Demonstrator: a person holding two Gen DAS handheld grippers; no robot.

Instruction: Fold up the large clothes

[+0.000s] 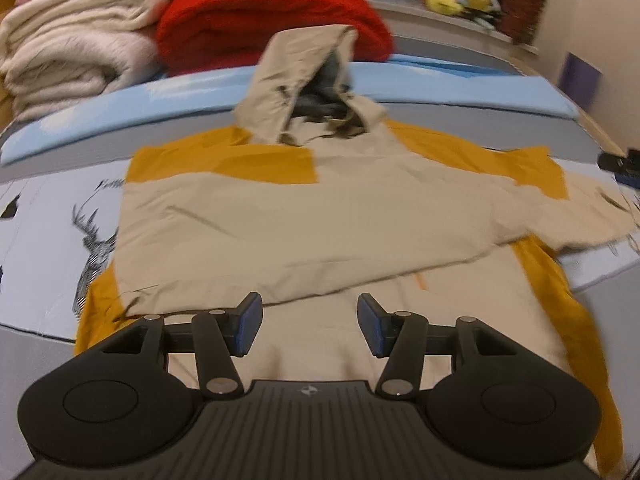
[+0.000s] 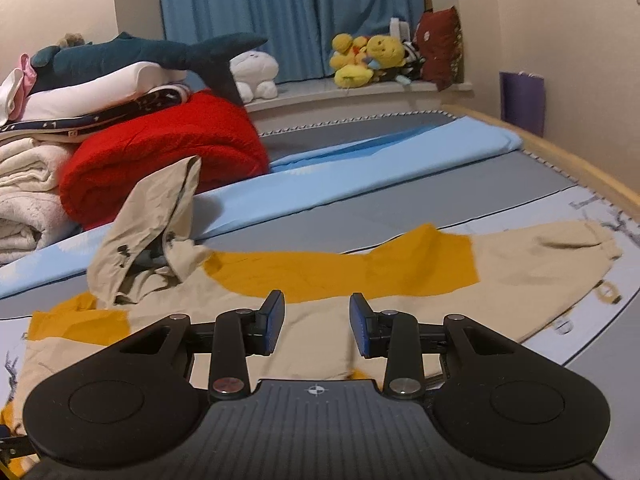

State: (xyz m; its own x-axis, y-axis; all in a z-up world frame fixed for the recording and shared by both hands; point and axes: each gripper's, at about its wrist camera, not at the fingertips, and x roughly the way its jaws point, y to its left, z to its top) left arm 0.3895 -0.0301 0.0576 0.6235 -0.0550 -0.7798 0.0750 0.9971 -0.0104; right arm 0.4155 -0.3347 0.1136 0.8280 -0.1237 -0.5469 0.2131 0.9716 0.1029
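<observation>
A beige and mustard hooded jacket lies spread on the bed, its hood propped up at the far side. One sleeve is folded across the body. The other sleeve stretches out flat to the right in the right wrist view. My left gripper hovers open above the jacket's near hem, nothing between its blue pads. My right gripper is also open and empty, above the jacket body near the mustard shoulder panel.
A red blanket and a stack of cream towels sit behind the hood. A light blue sheet runs across the grey bed. Plush toys line the window ledge. A wooden bed edge borders the right.
</observation>
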